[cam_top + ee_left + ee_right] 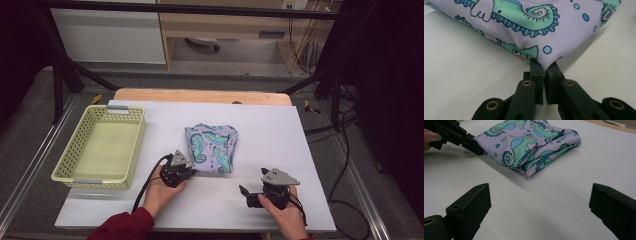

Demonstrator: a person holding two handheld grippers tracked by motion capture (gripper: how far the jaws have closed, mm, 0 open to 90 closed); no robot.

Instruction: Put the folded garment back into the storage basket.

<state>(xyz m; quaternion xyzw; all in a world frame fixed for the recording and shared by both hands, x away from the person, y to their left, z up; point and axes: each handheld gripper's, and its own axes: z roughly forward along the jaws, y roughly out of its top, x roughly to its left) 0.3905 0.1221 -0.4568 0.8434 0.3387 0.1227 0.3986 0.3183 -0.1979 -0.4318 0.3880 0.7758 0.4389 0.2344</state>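
One folded cloth (212, 148) lies near the middle of the white surface (280, 135). It is lilac, printed with green and blue seahorses and small blue dots, and it is folded into a thick, roughly square bundle of several layers.

Two grippers are on the near side of the surface, each held in one of the person's hands. The left gripper (186, 168) sits at the near left corner of the cloth. In the left gripper view its two black jaws are pressed together on that corner (543, 65), with a pinch of the lilac fabric caught between the tips. The right gripper view shows the same hold from the side: the left gripper (475, 146) bites the edge of the bundle, and a fingertip shows beside it at the picture's left margin.

The right gripper (243, 192) rests well apart from the cloth, near the front right of the surface. Its two jaws stand wide open, with bare white surface between them and the cloth lying farther off ahead of them.

One pale yellow basket (132, 145) with perforated walls stands at the left edge of the surface, beside the cloth but not touching it. One dark red sleeve (122, 227) covers the left forearm.
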